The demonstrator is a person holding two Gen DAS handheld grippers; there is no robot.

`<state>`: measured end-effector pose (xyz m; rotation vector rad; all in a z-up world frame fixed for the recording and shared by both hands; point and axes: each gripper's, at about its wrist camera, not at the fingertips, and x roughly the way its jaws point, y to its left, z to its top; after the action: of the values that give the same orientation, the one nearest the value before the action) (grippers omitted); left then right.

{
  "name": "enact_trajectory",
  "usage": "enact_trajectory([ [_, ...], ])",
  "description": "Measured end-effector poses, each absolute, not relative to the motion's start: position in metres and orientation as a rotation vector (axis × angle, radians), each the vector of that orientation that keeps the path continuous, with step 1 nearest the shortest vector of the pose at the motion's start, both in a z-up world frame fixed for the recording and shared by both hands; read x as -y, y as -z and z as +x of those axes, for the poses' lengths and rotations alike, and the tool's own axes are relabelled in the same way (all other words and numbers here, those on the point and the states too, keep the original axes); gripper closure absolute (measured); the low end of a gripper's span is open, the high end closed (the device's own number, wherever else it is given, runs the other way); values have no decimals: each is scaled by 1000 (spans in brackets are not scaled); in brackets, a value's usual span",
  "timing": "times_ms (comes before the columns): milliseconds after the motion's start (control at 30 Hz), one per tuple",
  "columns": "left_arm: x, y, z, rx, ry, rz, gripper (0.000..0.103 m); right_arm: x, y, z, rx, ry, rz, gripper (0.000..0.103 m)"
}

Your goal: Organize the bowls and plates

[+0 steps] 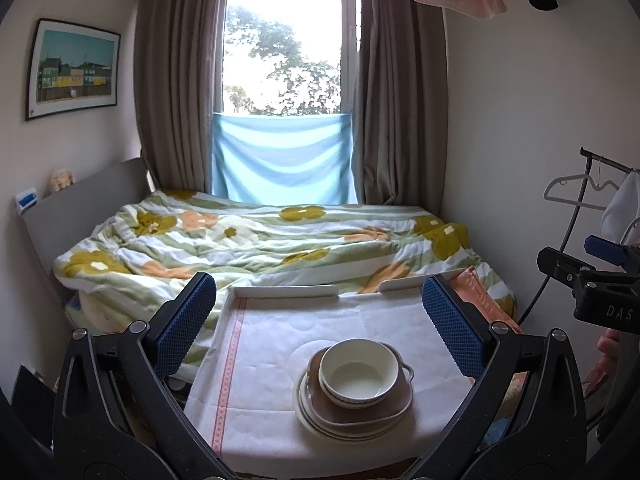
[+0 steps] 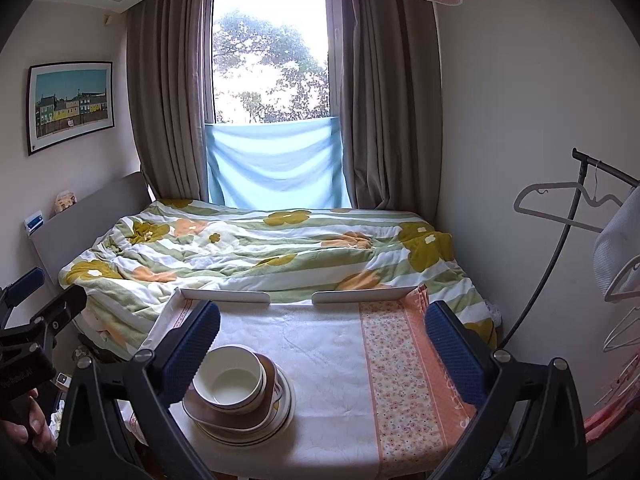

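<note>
On the left, the left gripper [image 1: 318,316] hangs with jaws spread wide and empty, the stack of plates and bowls [image 1: 354,390] just ahead, slightly right of its centreline on the cloth-covered table [image 1: 260,344]. Over to the right gripper [image 2: 322,338], equally wide, empty; the stack sits beside its left finger [image 2: 192,350]. Left looks better aligned.

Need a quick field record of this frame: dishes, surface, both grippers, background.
dishes: one stack; cream bowl on top, brown squarish plate under it, round pale plates at the bottom
surface: table with white cloth, orange floral strip on its right side
left gripper: open, holding nothing, above the table
right gripper: open, holding nothing
background: bed with floral duvet, window with grey curtains
</note>
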<state>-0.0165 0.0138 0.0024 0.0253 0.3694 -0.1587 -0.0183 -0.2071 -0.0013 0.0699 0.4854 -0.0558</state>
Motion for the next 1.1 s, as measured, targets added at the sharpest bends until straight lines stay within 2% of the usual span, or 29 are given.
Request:
enact_trajectory([
  [1100, -19, -2, -21, -365, 148, 38, 0, 207, -3, -14, -478, 64, 71, 1],
])
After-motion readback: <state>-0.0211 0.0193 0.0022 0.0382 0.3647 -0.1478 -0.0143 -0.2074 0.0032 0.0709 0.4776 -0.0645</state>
